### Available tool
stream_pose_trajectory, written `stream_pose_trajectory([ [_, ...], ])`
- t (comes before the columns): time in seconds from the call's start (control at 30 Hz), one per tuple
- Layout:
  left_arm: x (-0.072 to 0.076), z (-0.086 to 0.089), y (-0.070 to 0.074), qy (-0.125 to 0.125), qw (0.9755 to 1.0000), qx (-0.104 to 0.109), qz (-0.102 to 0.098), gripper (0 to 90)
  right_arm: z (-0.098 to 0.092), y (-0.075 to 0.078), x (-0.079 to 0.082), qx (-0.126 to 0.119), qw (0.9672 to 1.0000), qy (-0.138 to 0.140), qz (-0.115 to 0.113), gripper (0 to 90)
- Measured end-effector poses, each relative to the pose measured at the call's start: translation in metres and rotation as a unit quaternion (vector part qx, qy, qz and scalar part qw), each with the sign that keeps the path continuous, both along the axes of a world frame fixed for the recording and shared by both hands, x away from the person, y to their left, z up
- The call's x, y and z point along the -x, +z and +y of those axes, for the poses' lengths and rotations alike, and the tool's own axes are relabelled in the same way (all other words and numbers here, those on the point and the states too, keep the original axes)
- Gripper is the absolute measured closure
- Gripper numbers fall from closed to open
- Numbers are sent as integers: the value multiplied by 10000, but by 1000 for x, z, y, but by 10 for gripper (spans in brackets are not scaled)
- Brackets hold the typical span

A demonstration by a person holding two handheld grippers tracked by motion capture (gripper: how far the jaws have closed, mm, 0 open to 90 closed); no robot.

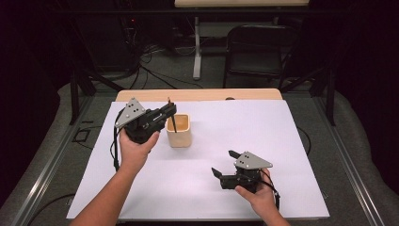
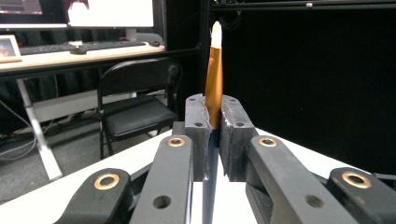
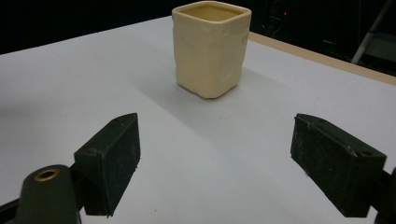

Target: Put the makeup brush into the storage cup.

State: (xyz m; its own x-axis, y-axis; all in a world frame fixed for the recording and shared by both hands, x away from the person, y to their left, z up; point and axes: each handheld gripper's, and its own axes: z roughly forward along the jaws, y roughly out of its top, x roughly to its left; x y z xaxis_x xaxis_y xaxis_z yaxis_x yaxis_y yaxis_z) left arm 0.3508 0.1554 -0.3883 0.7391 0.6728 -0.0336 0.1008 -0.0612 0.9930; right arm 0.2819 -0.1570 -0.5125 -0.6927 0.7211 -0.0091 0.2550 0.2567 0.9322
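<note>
Pen (image 2: 214, 79) with an orange-brown barrel and a pale tip stands pinched between the closed jaws of the left gripper (image 1: 168, 112), its dark lower part reaching down into the cream square cup (image 1: 179, 131). That cup stands on the white worktop (image 1: 282, 141), left of centre and toward the far edge. The left hand (image 1: 136, 148) holds its gripper just beside the cup. Near the worktop's front edge, right of centre, the right gripper (image 1: 224, 164) sits in the right hand (image 1: 256, 195), jaws spread wide and holding nothing, pointed toward the cup.
</note>
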Motion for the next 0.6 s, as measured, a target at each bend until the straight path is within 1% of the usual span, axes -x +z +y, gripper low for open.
stream_pose_trajectory([
  [0.03, -1, 0, 0, 2, 10000, -14, 7, 836, 0, 0, 0, 24, 10000, 15, -25, 158],
  [0.13, -3, -2, 1, 11, 10000, -17, -22, 836, 0, 0, 1, 37, 10000, 47, -1, 168],
  [0.3, -5, -4, 1, 8, 10000, -12, -26, 836, -1, 0, 2, -150, 9998, 134, -35, 199],
  [0.4, -7, -4, 1, -9, 10000, 13, -15, 836, -5, -3, 3, -331, 9992, 189, -87, 215],
  [0.47, -8, -5, 1, -9, 10000, 14, -18, 836, -7, -4, 3, -365, 9991, 168, -122, 224],
  [0.57, -10, -6, -1, 23, 10000, -3, -19, 836, -11, -5, 3, -516, 9984, 141, -176, 228],
  [0.6, -11, -6, -1, 21, 10000, 1, 0, 835, -12, -4, 3, -524, 9983, 130, -201, 228],
])
